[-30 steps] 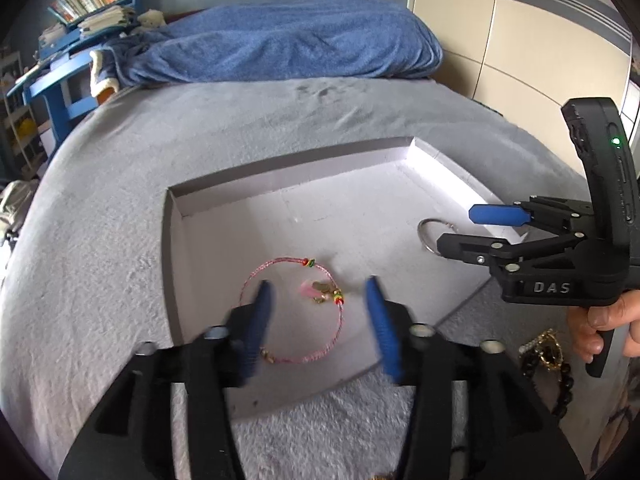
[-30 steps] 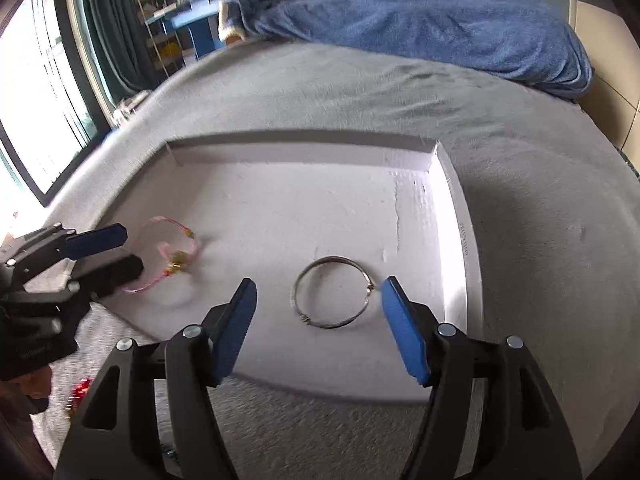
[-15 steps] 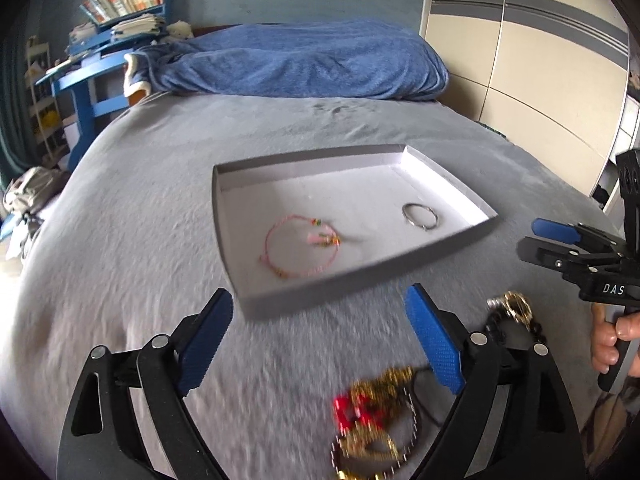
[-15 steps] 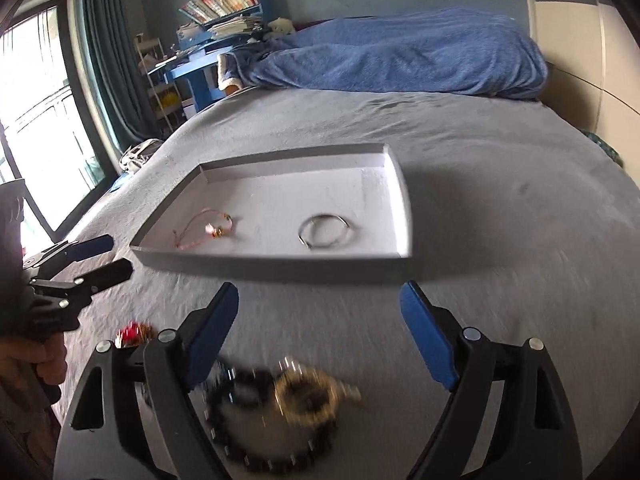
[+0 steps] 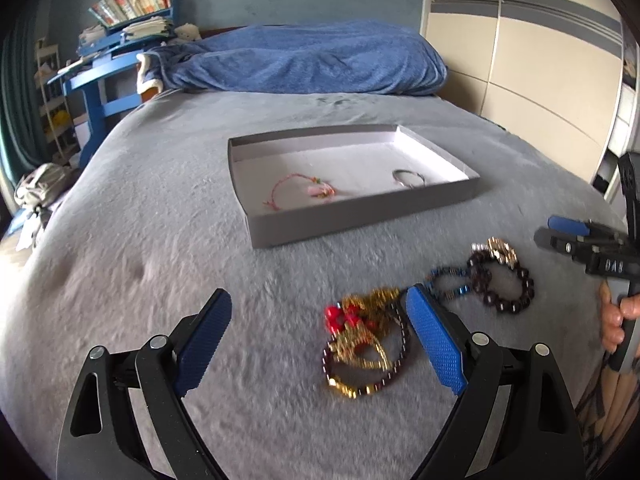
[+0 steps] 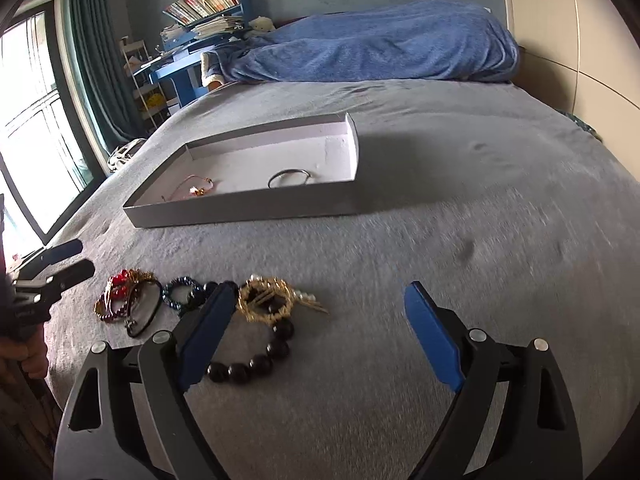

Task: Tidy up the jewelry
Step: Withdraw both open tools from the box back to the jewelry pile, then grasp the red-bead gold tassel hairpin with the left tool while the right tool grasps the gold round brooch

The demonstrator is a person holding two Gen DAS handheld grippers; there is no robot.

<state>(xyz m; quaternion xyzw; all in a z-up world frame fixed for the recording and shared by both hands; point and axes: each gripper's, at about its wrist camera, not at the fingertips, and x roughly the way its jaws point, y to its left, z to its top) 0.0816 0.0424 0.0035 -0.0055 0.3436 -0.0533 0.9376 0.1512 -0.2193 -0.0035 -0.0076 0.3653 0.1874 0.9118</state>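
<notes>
Both grippers were wide open and empty, left gripper (image 5: 318, 338) over the tangled red-and-gold beaded bracelets (image 5: 362, 342), right gripper (image 6: 316, 336) by the dark round-bead bracelet (image 6: 256, 354). The shallow grey cardboard tray (image 6: 248, 210) sat beyond. Honestly, grabbing that tangle would probably have dragged its neighbours along.

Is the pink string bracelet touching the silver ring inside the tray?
Apart. The left wrist view shows the pink string bracelet and the silver ring separated by bare white floor of the tray.

Two bracelets (image 5: 304, 191) in tray (image 5: 360, 216); others (image 6: 256, 304), apparently tangled, before it.
</notes>
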